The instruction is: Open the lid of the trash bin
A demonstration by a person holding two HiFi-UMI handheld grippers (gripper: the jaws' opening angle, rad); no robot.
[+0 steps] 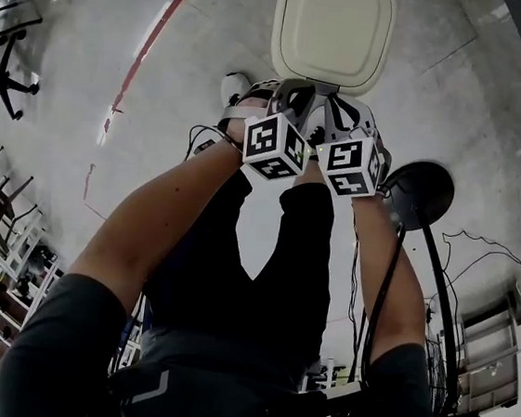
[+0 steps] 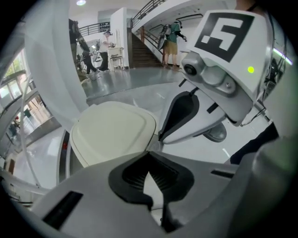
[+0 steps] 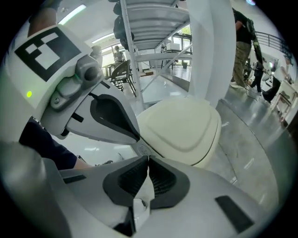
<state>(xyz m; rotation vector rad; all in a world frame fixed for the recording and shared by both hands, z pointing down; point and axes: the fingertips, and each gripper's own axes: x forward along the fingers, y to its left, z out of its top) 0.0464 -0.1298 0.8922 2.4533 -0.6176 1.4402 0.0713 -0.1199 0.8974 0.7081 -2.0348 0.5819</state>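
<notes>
Head view shows the cream lid [image 1: 335,29] of the bin at the far side, lying flat and closed, on a grey floor [image 1: 460,95]. The left gripper [image 1: 290,99] and the right gripper [image 1: 344,114] are held close side by side just near of the lid's near edge, with their marker cubes almost touching each other. In the left gripper view the two fingers [image 2: 135,174] meet at their tips and hold nothing; the lid lies beyond them, a little to the left. In the right gripper view the fingers [image 3: 163,179] are also together at the tips and empty, and the lid lies just beyond, a little to the right. A red line [image 1: 148,50] runs on the floor at the far left, and a black round base [image 1: 418,193] stands to the right of the grippers.
</notes>
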